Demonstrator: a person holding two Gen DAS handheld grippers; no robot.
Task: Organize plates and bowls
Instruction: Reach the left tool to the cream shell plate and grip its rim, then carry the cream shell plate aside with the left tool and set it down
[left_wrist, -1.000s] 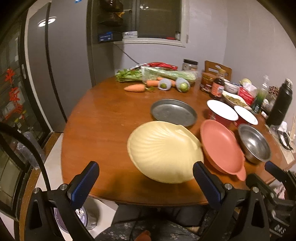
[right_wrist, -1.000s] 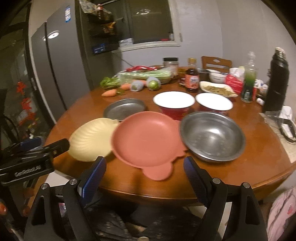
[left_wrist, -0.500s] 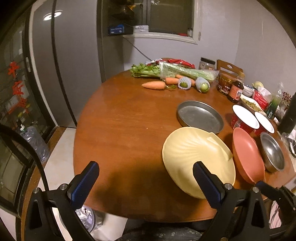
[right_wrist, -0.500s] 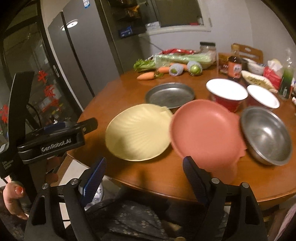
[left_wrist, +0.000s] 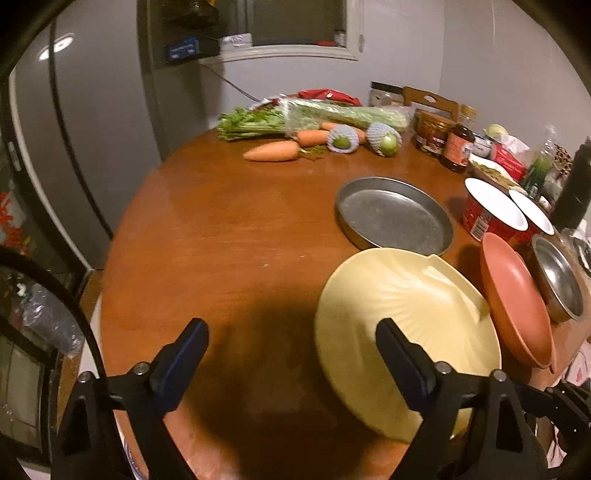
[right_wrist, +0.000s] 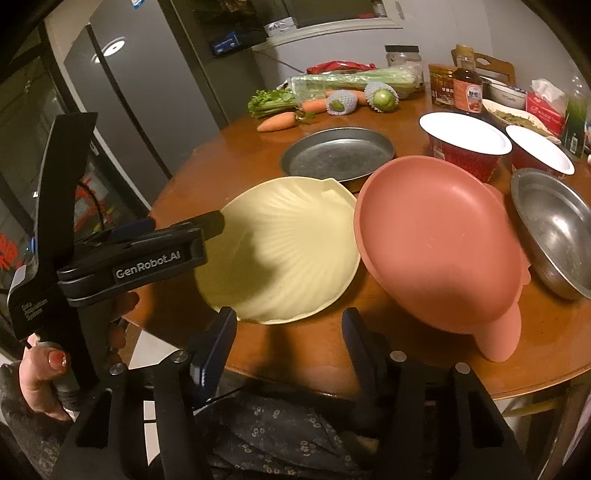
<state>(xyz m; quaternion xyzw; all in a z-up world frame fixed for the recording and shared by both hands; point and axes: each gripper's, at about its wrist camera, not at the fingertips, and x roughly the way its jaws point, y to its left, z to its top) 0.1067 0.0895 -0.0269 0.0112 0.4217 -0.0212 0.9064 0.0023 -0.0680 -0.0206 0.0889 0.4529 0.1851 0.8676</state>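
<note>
A pale yellow shell-shaped plate lies near the table's front edge. Beside it on the right is a pink bowl with a tab handle, then a steel bowl. A round steel pan sits behind them. My left gripper hovers over the yellow plate's left rim, jaws closing, pads not touching it. My right gripper is at the plate's near rim, jaws closing, nothing pressed between them. The left gripper's finger shows over the plate.
Two red cups with white insides stand behind the pink bowl. Carrots, celery, netted fruit, jars and a sauce bottle crowd the far side of the round wooden table. A fridge stands at left. A hand holds the left gripper.
Both grippers moved lower and closer to the table, and both pairs of jaws narrowed. The yellow plate shifted right in the left view. The left gripper entered the right view.
</note>
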